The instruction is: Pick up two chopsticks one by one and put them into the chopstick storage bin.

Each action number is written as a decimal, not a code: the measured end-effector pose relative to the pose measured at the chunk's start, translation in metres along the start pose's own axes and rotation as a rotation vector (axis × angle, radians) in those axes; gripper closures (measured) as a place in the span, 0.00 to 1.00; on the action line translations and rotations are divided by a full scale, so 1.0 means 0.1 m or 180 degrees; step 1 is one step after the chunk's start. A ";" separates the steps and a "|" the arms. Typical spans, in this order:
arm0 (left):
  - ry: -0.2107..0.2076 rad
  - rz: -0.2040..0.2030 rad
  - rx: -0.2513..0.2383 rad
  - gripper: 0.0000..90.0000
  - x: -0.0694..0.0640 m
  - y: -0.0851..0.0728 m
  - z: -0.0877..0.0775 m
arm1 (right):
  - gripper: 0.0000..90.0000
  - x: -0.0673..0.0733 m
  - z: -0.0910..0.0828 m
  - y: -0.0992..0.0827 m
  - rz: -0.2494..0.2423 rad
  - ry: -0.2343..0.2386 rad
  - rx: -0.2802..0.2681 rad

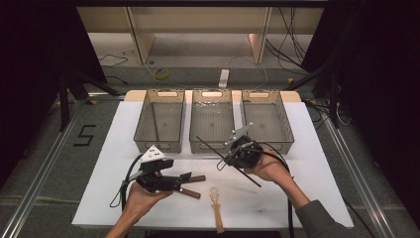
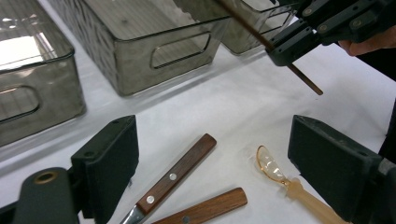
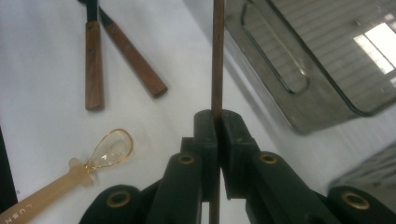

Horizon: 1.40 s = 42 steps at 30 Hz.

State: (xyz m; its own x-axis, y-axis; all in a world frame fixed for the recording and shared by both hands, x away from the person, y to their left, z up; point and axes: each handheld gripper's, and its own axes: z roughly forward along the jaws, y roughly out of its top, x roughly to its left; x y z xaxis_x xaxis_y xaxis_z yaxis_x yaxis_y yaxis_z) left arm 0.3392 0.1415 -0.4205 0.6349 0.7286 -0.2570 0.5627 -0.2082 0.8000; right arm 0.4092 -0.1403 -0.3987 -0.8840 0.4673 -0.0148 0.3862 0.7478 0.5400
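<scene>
— Dark wooden chopstick (image 3: 217,56), clamped between the closed jaws of the right gripper (image 1: 236,154); hanging clear above the white table (image 1: 297,198), just short of the middle bin (image 1: 212,119)?

— Gripped mid-length, yes; long axis slanting across that bin's near wall, upper tip pointing toward the left bin (image 1: 159,119). Probably needing to swing in line with a bin before lowering.

— And the left gripper (image 1: 168,181)?

— Standing wide open, holding nothing, hovering over two wood-handled knives (image 2: 175,175), amber plastic spoon (image 2: 280,179) beside them.

Black fingers (image 3: 212,126), brass rivets, grey sleeve (image 1: 317,218)
</scene>
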 end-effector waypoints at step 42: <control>-0.0624 0.1120 0.1515 0.62 -0.30 0.24 0.31 | 0.96 0.71 0.10 0.09 -0.1823 0.0285 0.0788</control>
State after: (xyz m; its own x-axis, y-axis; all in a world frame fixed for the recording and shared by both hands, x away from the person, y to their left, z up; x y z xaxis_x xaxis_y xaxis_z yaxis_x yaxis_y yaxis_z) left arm 0.3498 0.0944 -0.4102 0.8852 0.4394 -0.1527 0.4476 -0.7150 0.5371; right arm 0.3528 -0.0960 -0.4038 -0.9831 -0.0731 -0.1676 -0.1150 0.9598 0.2562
